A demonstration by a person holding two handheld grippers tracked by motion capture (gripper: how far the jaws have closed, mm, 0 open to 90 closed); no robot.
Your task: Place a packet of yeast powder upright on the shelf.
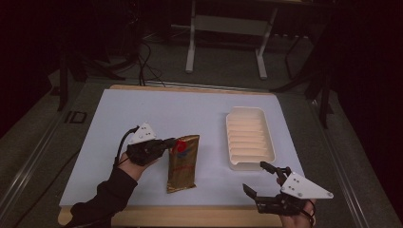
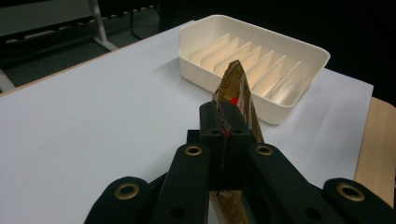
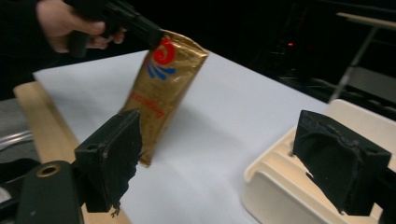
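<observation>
You have a wooden table (image 1: 190, 216) in front of you, its top almost fully covered by a white sheet (image 1: 180, 114); bare wood shows along the near edge and as a thin strip at the far edge. On the sheet, to your right, sits a cream tray (image 1: 233, 161) with ribs across its floor. Left of the tray, well apart from it, a gold pouch (image 1: 183, 166) rests its bottom end on the sheet, its top lifted off.
</observation>
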